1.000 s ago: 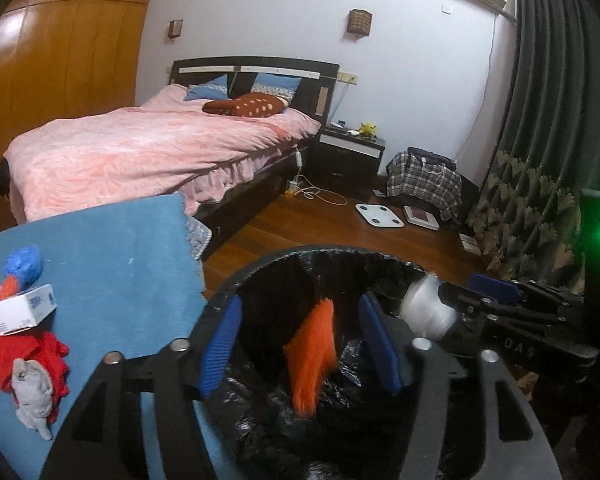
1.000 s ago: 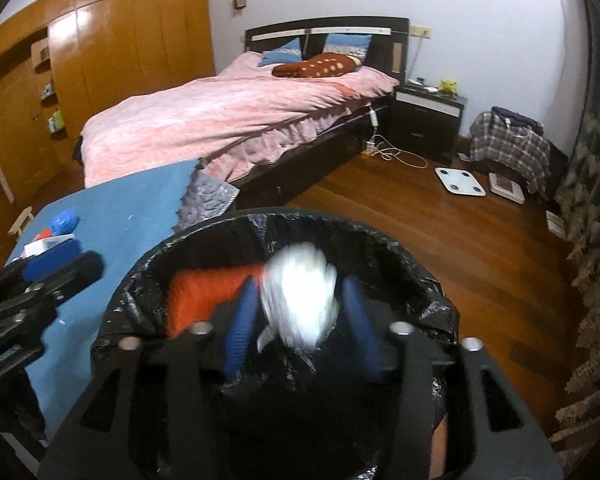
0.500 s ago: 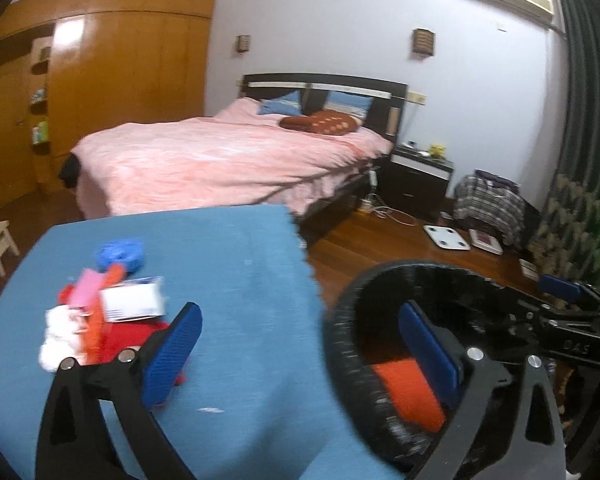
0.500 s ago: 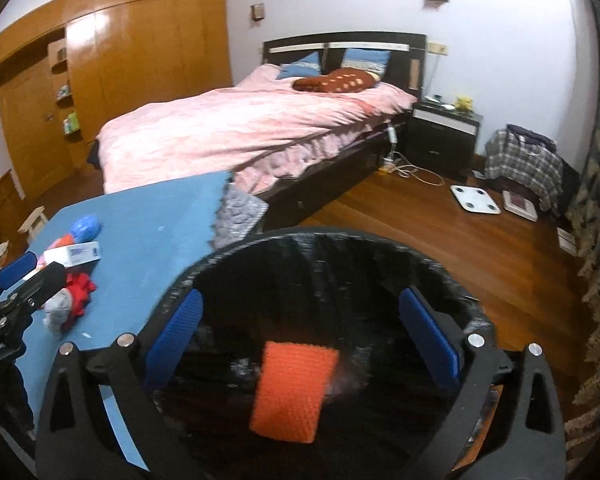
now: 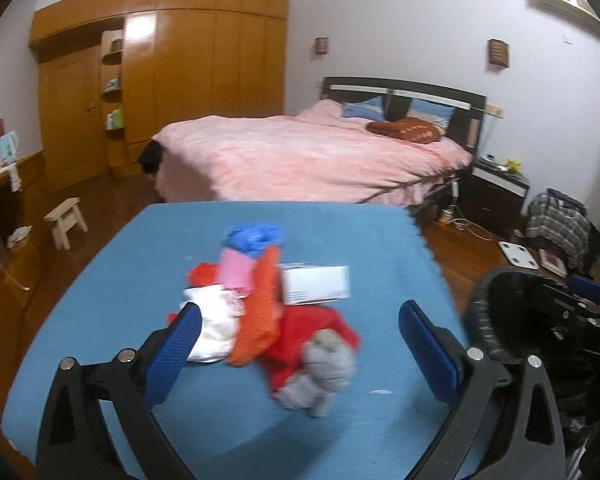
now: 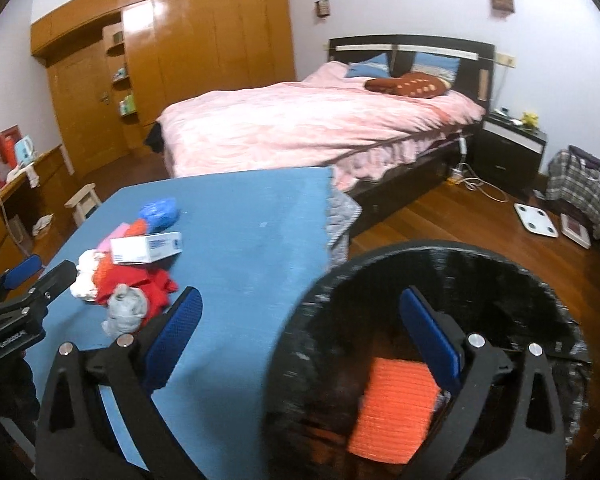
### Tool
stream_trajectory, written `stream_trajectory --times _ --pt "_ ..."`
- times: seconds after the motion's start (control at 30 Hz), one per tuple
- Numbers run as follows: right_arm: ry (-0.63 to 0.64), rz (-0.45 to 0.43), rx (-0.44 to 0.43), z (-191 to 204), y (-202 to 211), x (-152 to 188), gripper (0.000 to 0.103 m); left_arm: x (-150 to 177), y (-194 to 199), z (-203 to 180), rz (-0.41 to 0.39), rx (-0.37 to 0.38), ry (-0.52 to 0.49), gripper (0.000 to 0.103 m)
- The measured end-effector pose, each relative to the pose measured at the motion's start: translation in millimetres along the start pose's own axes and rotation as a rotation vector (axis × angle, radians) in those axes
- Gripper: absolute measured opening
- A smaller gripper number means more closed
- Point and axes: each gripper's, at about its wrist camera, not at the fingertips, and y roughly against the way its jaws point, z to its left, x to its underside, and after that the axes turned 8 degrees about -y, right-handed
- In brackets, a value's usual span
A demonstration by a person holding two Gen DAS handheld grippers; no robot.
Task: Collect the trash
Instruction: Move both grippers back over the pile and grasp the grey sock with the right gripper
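A heap of trash lies on the blue-covered table (image 5: 140,272): a white box (image 5: 316,289), a blue crumpled wad (image 5: 254,238), a pink piece (image 5: 233,270), an orange cloth (image 5: 260,316), red cloth (image 5: 314,326), a grey wad (image 5: 320,372) and white tissue (image 5: 212,322). My left gripper (image 5: 300,338) hangs open just in front of the heap, empty. The black-lined bin (image 6: 440,268) stands right of the table with an orange cloth (image 6: 396,404) inside. My right gripper (image 6: 302,328) is open and empty over the bin's left rim.
A pink bed (image 5: 312,156) stands behind the table, a wooden wardrobe (image 5: 180,76) at the back left, a small stool (image 5: 66,220) on the floor left. A nightstand (image 6: 510,152), a white scale (image 6: 536,220) and a plaid bag (image 6: 580,188) sit at the right.
Both grippers let go of their trash over the bin and opened wide. The left swung left from the bin to face the heap. The right shifted left toward the table edge.
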Motion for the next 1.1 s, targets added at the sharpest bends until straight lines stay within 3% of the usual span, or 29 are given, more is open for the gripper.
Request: stream_trajectory --times 0.47,0.8,1.1 --pt "0.084 0.051 -0.089 75.5 -42.8 21.0 0.096 38.2 -14.7 67.0 0.068 -0.125 0.049 0.096" --pt "0.166 0.136 -0.159 123.0 -70.8 41.6 0.072 58.0 -19.5 94.5 0.097 -0.153 0.075 0.096" --pt "0.194 0.152 -0.200 141.3 -73.9 44.9 0.067 63.4 -22.3 106.7 0.110 -0.163 0.084 0.096"
